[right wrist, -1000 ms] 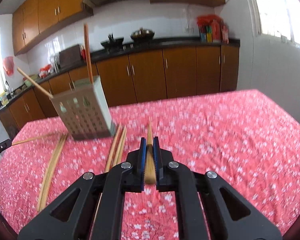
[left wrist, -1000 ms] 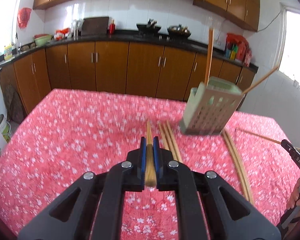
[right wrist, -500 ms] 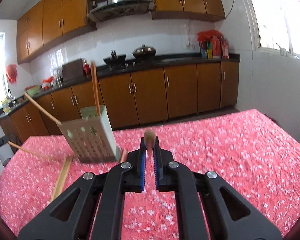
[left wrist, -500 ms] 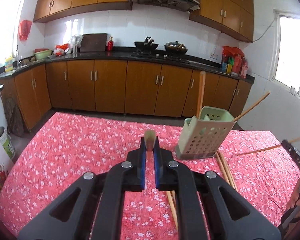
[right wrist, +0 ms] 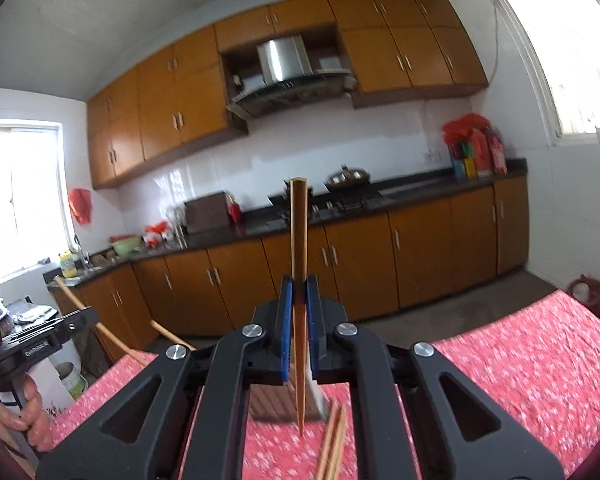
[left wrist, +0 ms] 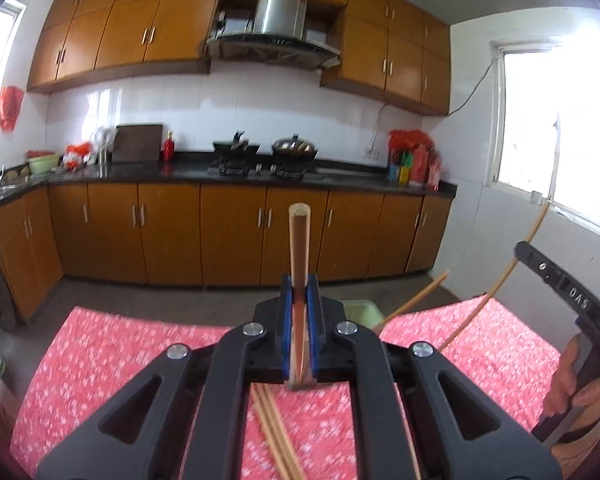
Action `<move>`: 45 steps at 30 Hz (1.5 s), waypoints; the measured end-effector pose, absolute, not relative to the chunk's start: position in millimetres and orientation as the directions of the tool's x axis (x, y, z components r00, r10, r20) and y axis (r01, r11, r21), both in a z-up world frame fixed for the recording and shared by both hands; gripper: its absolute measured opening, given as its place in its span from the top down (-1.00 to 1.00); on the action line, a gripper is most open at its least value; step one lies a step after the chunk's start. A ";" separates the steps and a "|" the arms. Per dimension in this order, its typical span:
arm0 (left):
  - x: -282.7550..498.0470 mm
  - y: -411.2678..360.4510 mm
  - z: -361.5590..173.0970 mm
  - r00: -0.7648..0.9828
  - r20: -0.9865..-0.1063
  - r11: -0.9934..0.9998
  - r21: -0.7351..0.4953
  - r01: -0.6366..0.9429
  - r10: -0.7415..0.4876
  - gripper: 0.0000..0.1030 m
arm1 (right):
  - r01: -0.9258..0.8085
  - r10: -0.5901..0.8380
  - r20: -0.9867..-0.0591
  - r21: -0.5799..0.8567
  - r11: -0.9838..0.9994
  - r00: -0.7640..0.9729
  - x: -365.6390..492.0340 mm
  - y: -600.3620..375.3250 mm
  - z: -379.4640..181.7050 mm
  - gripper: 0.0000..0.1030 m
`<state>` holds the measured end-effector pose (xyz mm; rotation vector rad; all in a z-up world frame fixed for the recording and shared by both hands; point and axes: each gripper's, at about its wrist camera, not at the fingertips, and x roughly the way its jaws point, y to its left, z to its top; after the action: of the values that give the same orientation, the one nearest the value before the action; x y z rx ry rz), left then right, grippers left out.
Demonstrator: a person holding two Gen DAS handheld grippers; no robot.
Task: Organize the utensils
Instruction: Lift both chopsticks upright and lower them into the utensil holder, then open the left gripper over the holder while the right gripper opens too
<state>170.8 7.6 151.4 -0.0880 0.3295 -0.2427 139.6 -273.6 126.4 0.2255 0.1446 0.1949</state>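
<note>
Partway through, by the look of it: left gripper [left wrist: 299, 300] clamped on one chopstick [left wrist: 299, 240], right gripper [right wrist: 299, 300] on another chopstick [right wrist: 298, 240], neither yet stowed. Below the jaws, loose chopsticks [left wrist: 278, 436] left on the red tablecloth [left wrist: 100, 360]. Just beyond the left jaws, green holder [left wrist: 362, 310] mostly hidden, one stick [left wrist: 418, 296] leaning out; other contents impossible to tell.

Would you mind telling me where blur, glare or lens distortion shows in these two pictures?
Left wrist view: the window is blown out white, cabinets bow from the fisheye, the tablecloth is smeared. Right wrist view: both windows glare, the tablecloth and loose chopsticks are blurred, the gripper stays sharp.
</note>
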 end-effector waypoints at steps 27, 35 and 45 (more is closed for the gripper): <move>271.3 -9.5 120.4 0.901 -0.357 0.961 -0.214 0.177 -0.246 0.80 | -0.096 0.141 -0.177 0.239 0.966 0.974 224.3 -239.5 93.6 0.28; 249.3 5.8 133.8 0.918 -0.326 0.961 -0.230 0.154 -0.225 0.62 | -0.081 0.119 -0.162 0.220 0.972 0.980 199.9 -250.8 109.1 0.23; 187.0 43.2 109.4 0.921 -0.367 0.975 -0.218 0.051 -0.130 0.44 | 0.033 0.031 -0.392 0.156 0.987 0.920 160.7 -278.4 48.4 0.23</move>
<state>187.0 43.2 109.4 -0.2073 0.3893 -0.0939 160.7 -278.4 48.4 0.1609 0.4044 -0.0008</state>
